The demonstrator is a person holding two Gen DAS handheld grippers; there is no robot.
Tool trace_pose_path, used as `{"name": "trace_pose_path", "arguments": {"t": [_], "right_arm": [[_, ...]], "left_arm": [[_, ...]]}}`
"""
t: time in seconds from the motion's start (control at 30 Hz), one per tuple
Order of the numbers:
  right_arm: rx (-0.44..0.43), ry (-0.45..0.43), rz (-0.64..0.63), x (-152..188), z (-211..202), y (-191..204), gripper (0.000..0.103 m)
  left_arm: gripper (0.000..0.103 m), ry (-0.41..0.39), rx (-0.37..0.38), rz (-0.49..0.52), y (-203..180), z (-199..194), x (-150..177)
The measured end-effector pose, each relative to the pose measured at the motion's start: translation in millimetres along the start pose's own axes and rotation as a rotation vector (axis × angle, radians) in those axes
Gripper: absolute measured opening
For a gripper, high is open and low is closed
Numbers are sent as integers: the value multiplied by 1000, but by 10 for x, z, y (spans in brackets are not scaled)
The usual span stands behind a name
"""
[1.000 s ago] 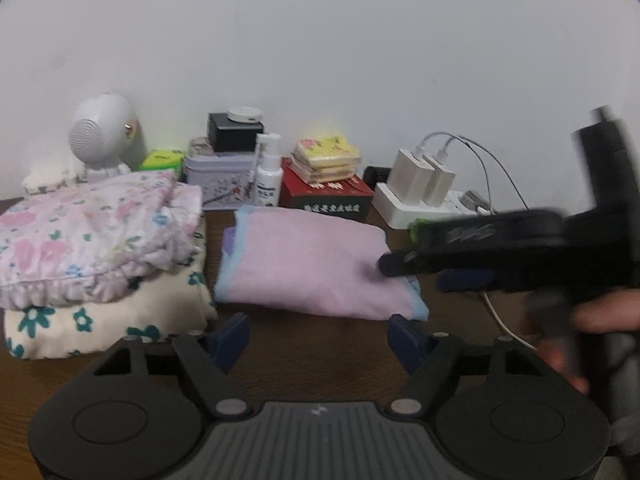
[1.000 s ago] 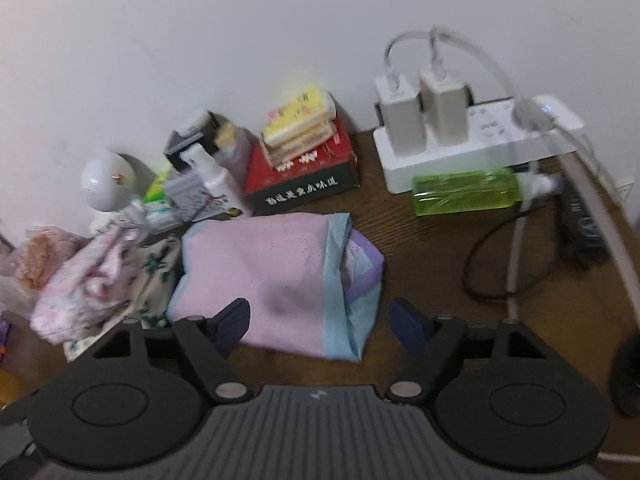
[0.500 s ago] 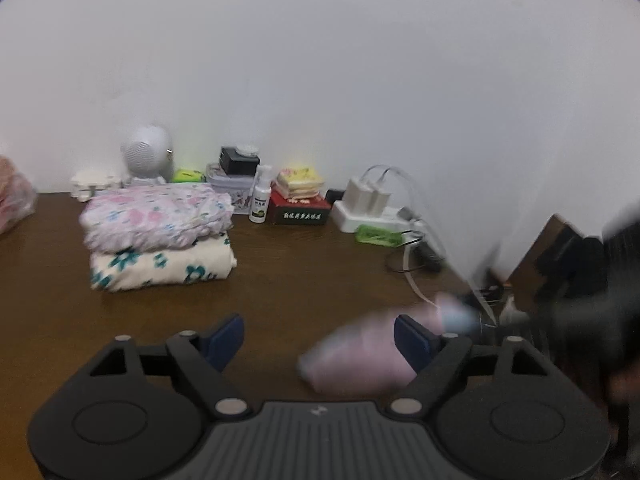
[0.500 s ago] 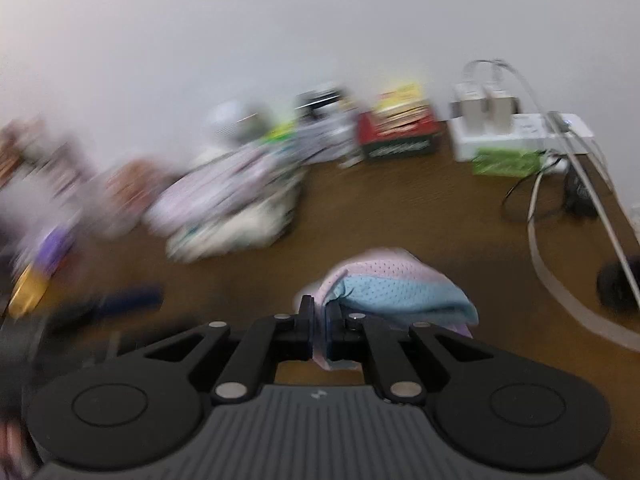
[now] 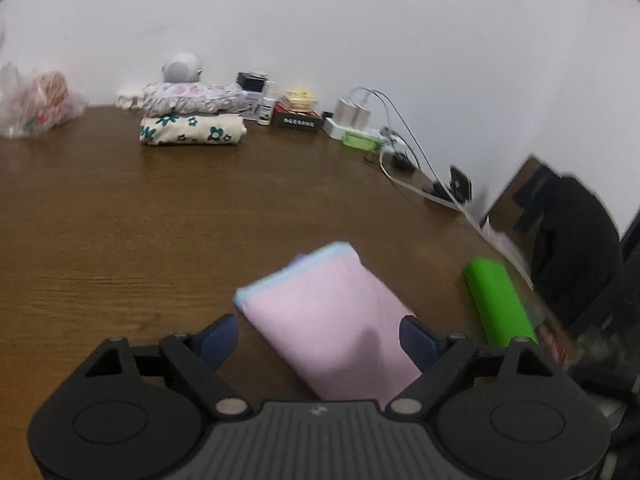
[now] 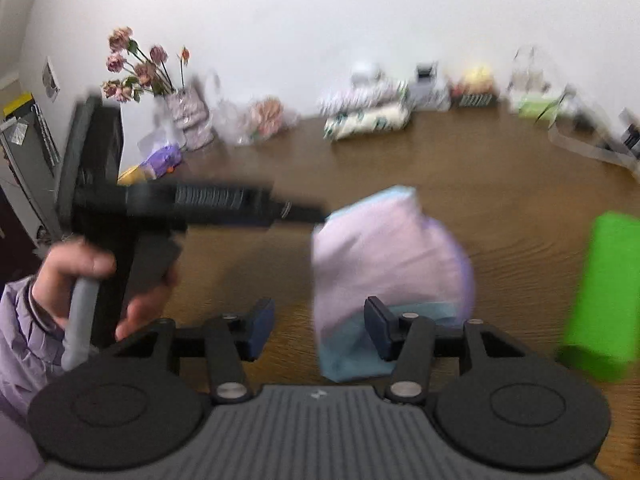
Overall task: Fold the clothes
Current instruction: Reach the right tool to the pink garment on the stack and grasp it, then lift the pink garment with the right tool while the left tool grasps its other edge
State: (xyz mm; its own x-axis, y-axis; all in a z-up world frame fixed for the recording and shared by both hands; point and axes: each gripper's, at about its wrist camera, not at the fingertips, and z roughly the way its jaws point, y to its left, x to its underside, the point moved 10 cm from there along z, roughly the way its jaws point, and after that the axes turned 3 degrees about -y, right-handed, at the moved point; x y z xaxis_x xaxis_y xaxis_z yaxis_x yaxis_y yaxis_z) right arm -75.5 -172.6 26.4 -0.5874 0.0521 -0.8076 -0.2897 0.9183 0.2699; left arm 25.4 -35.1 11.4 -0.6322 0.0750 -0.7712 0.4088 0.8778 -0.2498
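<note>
Pink garment moved from floral stack to near tabletop edge. Right gripper jaws opening, cloth between, unpinched. Left gripper jaws opening, empty. Advice: square garment before unfolding.

The table is dark brown wood with visible grain and a slight sheen. On it lies the folded pink garment, soft matt cloth with a pale blue edge; just to its right the green block looks smooth and evenly coloured. Far behind the garment, the two stacked floral garments are printed cloth, the upper one ruffled.
</note>
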Motion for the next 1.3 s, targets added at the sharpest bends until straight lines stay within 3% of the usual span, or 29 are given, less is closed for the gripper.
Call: {"name": "trace_pose_path", "arguments": {"t": [0.07,0.17,0.23,0.33,0.4,0.5,0.63,0.7,0.73,0.83,0.9,1.0,1.07,1.13,1.23,1.3], "right_arm": [[86,0,4,20,-86,-245,50],[208,37,35,66,32,-634,29],[252,49,32,68,155,-788,24],[270,57,44,46,345,-872,22],[267,63,46,70,474,-863,22],[252,73,41,133,612,-809,23],[247,71,-41,182,775,-629,23],[235,57,-70,178,820,-543,3],[220,46,-57,159,818,-526,3],[190,-3,-8,26,767,-515,3],[180,-50,-23,-142,698,-461,2],[168,-122,-58,-393,599,-350,2],[187,-185,-131,-555,550,-170,2],[207,-251,-193,-716,484,-1,2],[185,-303,-239,-950,414,226,2],[152,-337,-238,-1115,330,327,2]], "left_arm": [[87,-2,2,99,-223,21,60],[85,7,-7,272,-595,120,151],[81,15,-38,374,-737,207,248],[61,62,-86,443,-793,348,381],[38,72,-103,420,-717,362,419],[23,85,-128,384,-600,378,474],[12,37,-88,279,-452,252,386],[10,2,-103,242,-361,188,307],[9,-15,-110,223,-314,156,266],[8,-102,-172,37,40,-24,159],[9,-148,-191,-163,419,-166,201],[12,-187,-238,-418,909,-397,499],[10,-206,-332,-519,1189,-600,753],[12,-229,-408,-572,1414,-805,925],[21,-276,-407,-611,1547,-1067,912],[38,-309,-372,-489,1378,-1147,694]]}}
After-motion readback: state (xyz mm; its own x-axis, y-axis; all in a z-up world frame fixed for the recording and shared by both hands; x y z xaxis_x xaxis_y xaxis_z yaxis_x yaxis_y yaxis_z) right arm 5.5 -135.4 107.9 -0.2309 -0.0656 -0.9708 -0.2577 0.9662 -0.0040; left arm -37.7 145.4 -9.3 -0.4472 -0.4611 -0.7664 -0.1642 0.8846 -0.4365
